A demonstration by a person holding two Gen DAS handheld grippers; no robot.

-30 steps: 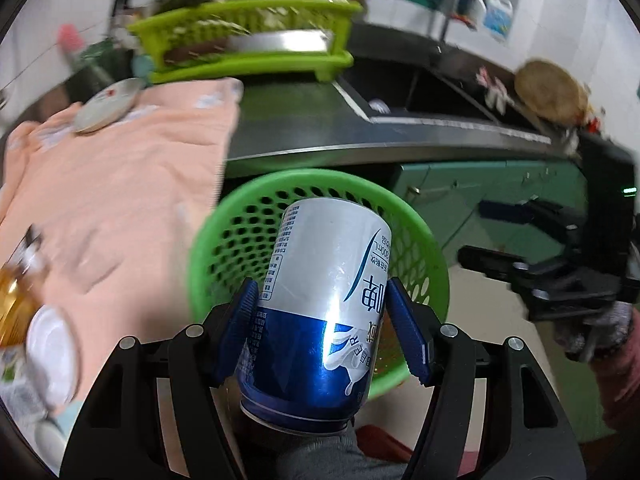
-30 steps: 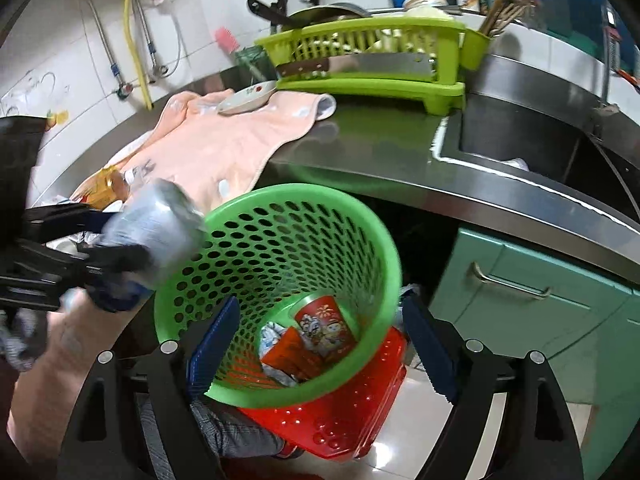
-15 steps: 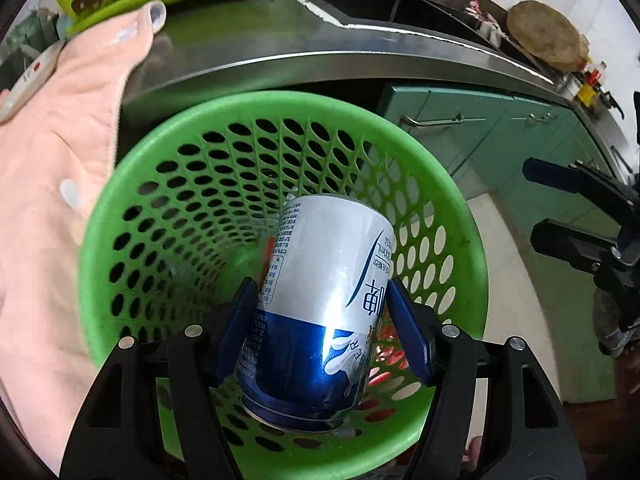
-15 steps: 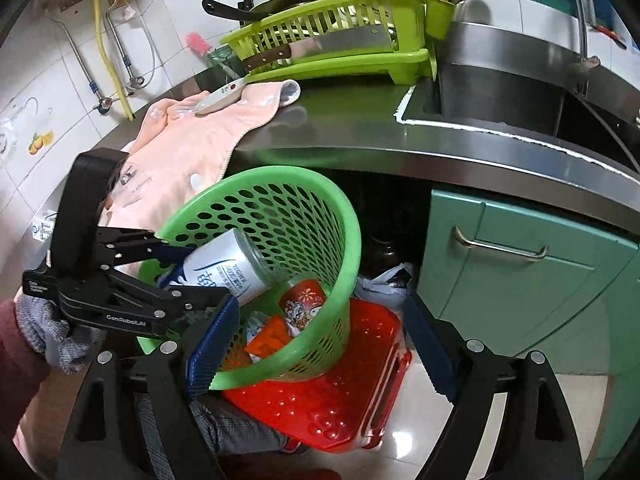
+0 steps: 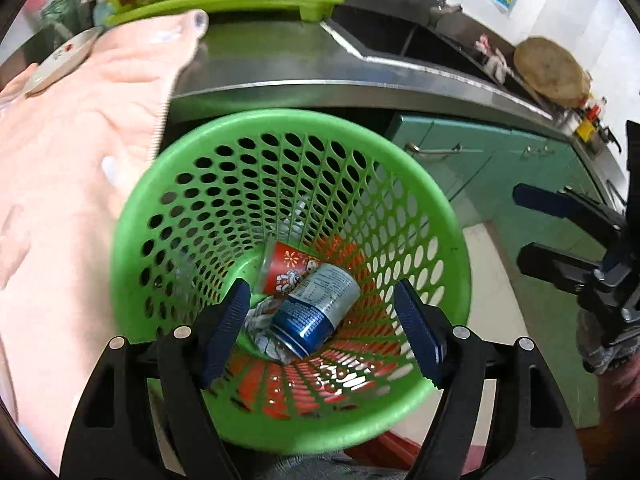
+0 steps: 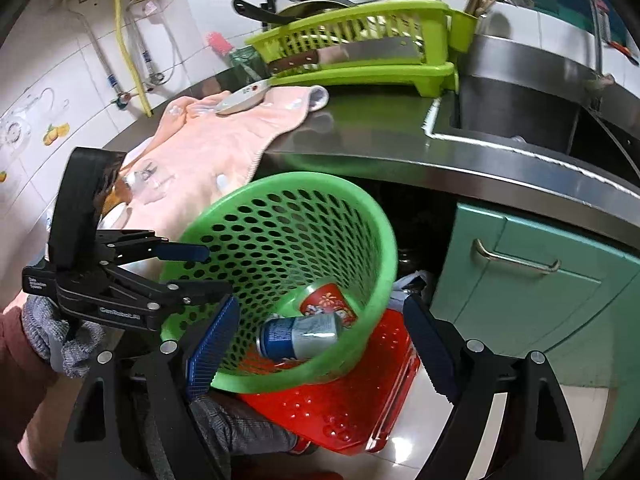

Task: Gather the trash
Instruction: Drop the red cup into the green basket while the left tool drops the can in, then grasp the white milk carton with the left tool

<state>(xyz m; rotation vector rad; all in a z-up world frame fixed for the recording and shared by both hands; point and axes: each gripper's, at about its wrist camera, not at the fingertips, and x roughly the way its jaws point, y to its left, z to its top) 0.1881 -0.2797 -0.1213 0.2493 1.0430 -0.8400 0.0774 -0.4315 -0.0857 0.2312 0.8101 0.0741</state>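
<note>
The can (image 5: 316, 312) is out of the left gripper (image 5: 320, 328) now: a second ago it sat clamped between the blue fingers (image 5: 226, 328), and here it lies on its side at the bottom of the green basket (image 5: 452, 264), touching a red cup (image 5: 288, 268). The left fingers are opening, nothing between them, poised over the rim. The right gripper (image 6: 320, 348) has kept its place, fingers spread wide and empty, just before the basket. Beyond, a pink towel (image 6: 208, 152) drapes the steel surface (image 6: 360, 132), a dish rack (image 6: 360, 48) behind it.
</note>
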